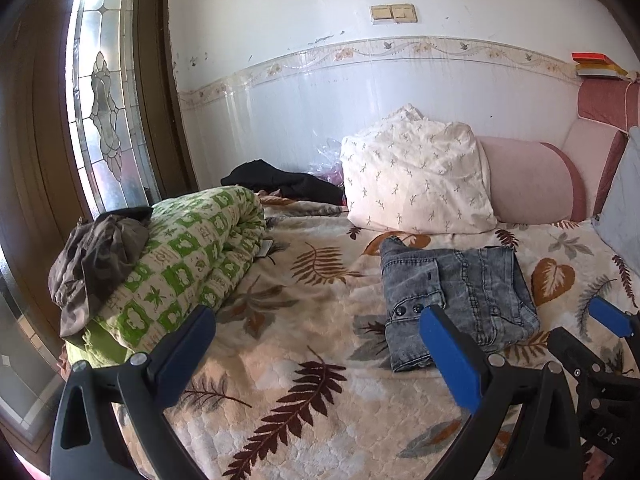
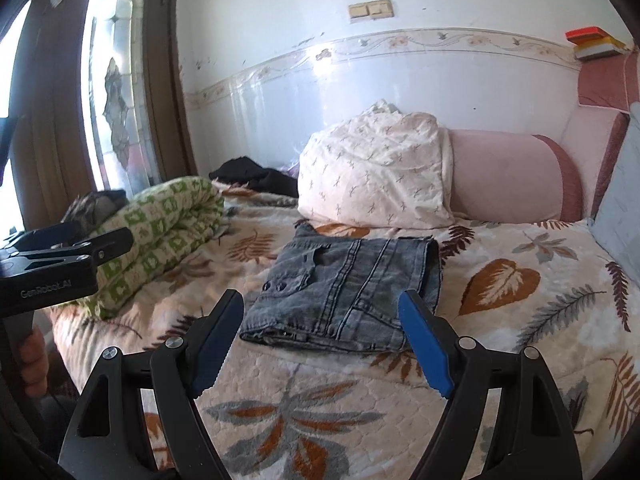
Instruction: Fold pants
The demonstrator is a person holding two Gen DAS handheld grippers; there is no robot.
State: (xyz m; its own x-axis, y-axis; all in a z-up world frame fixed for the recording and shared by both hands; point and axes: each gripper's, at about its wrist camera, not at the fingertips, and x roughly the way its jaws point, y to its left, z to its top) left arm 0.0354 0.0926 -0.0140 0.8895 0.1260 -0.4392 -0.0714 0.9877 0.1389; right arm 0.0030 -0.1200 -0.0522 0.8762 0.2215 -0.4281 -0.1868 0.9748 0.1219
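Note:
Grey denim pants point(image 1: 460, 292) lie folded into a compact rectangle on the leaf-patterned bedspread point(image 1: 304, 360), also seen in the right wrist view point(image 2: 348, 296). My left gripper point(image 1: 320, 320) is open and empty, held above the bed to the left of and nearer than the pants. My right gripper point(image 2: 320, 312) is open and empty, held just short of the pants' near edge. The right gripper shows at the right edge of the left wrist view point(image 1: 600, 332). The left gripper shows at the left of the right wrist view point(image 2: 72, 256).
A rolled green-and-white quilt point(image 1: 192, 264) with a camouflage garment point(image 1: 96, 264) on it lies at the left. A white pillow point(image 1: 416, 172), a pink bolster point(image 1: 528, 180) and black clothing point(image 1: 284, 180) lie by the wall. A glass-panelled door point(image 1: 100, 100) stands left.

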